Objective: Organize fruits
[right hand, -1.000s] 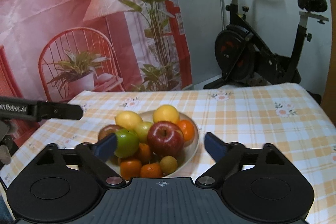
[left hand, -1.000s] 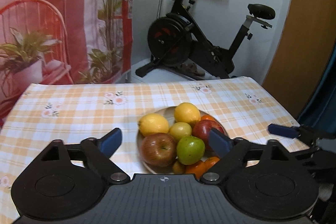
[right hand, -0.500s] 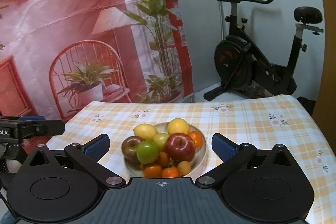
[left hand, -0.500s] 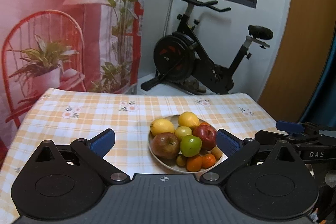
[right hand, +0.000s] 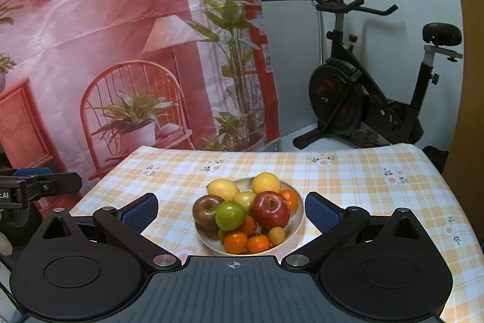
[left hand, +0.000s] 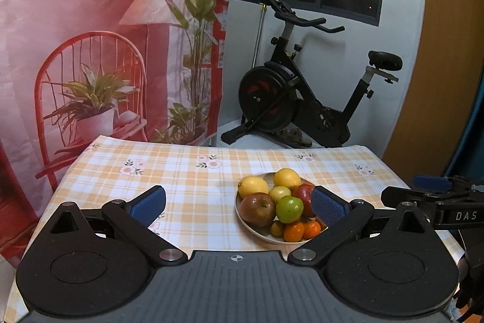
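Observation:
A beige plate (left hand: 257, 229) (right hand: 298, 220) piled with fruit sits on the checked tablecloth. It holds a lemon (right hand: 222, 189), a red apple (right hand: 270, 209), a green apple (right hand: 230, 215), a brownish apple (left hand: 257, 209) and several small tangerines (right hand: 236, 242). My left gripper (left hand: 239, 206) hovers short of the plate, open wide and empty, with the plate off to the right between its fingers. My right gripper (right hand: 231, 211) is also open and empty, and the plate shows centred between its blue pads. Each gripper shows at the edge of the other's view.
The table (right hand: 378, 202) wears an orange-and-white checked cloth with flower prints and ends at the far edge. Behind it stand an exercise bike (left hand: 302, 99) and a red printed backdrop (left hand: 90, 50). A wooden door (left hand: 447, 80) is at the right.
Both grippers have drawn back and risen from the plate, which now looks smaller and farther away. Their jaws stand a little wider than a second ago.

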Motion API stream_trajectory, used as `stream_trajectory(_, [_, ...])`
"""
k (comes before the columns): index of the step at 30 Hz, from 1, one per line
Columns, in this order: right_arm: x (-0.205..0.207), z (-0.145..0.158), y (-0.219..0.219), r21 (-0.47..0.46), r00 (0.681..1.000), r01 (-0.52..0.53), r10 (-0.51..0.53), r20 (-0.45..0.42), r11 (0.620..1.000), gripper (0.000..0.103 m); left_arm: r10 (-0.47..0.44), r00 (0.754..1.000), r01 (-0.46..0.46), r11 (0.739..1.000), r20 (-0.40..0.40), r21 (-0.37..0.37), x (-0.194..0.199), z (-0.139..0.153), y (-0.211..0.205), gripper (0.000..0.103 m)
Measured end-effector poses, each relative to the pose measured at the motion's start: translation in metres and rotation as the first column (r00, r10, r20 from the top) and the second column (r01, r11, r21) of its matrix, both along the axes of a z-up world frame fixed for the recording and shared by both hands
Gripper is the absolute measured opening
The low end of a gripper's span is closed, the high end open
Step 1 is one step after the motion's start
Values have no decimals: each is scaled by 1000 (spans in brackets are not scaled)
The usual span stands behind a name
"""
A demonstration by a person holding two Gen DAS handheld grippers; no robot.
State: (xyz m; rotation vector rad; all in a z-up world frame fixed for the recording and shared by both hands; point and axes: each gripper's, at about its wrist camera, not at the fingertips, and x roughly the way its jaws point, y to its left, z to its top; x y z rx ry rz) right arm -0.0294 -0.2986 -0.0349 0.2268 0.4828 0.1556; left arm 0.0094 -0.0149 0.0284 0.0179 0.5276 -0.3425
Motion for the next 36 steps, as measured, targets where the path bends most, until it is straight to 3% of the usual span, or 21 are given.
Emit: stream_trajectory(36, [-12, 5, 1, -4, 1000, 15, -15, -2, 1000, 103, 65, 996, -68, 997, 65, 40, -19, 13, 1, 103])
